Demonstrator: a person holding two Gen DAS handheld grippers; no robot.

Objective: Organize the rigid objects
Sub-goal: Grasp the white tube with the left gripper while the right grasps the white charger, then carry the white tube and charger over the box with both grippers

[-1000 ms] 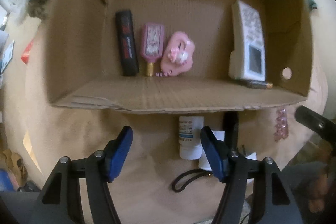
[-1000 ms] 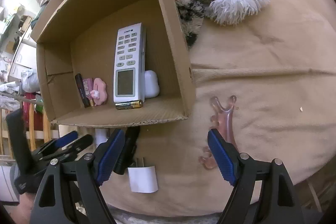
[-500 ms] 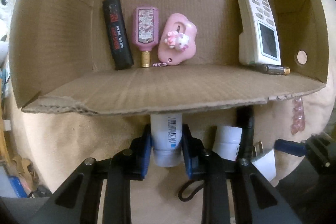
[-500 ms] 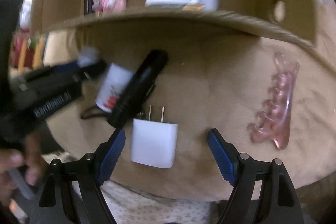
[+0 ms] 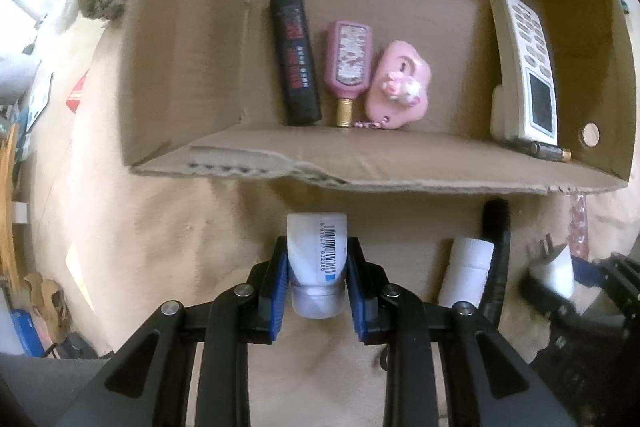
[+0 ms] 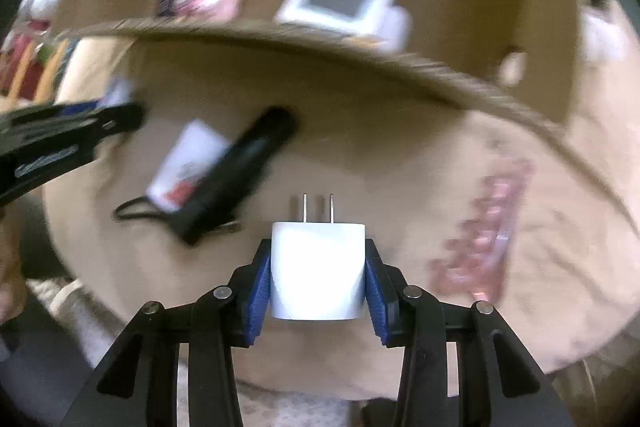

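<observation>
The left gripper (image 5: pixel 317 281), open a second ago, now clamps the white tube (image 5: pixel 317 259) just near of the cardboard box (image 5: pixel 360 163); the right gripper (image 6: pixel 318 281), previously apart over the white charger plug (image 6: pixel 318 267), is now clamped on it, prongs pointing far; the black flashlight (image 6: pixel 236 171) stays on the cushion.
</observation>
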